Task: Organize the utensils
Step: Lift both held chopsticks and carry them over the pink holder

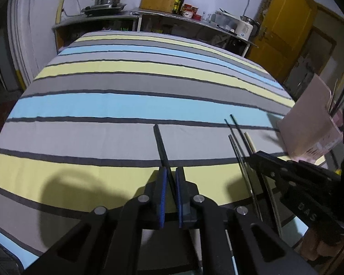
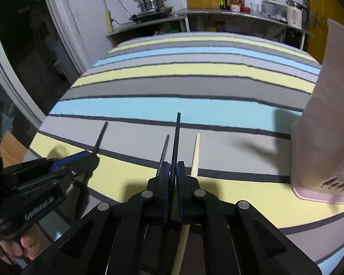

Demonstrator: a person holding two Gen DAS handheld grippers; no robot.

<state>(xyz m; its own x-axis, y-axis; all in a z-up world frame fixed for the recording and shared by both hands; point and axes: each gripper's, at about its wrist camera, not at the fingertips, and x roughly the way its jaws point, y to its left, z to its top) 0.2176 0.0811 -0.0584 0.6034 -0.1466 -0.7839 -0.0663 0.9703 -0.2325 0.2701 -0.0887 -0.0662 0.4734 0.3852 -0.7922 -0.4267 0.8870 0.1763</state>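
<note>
Striped cloth (image 1: 103,105), kitchen shelf (image 1: 130,18) behind; both claws (image 1: 171,176) (image 2: 172,171) clamp black chopsticks (image 1: 162,146) (image 2: 176,142).

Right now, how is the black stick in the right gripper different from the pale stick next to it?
The black chopstick is dark, while the pale chopstick is cream coloured. The black chopstick is pinched between the pads of the right gripper; the pale chopstick lies loose on the striped tablecloth, just right of that gripper. The black chopstick's tip shows farther up the picture than the pale one's. Both are long, thin and point away from the camera.
</note>
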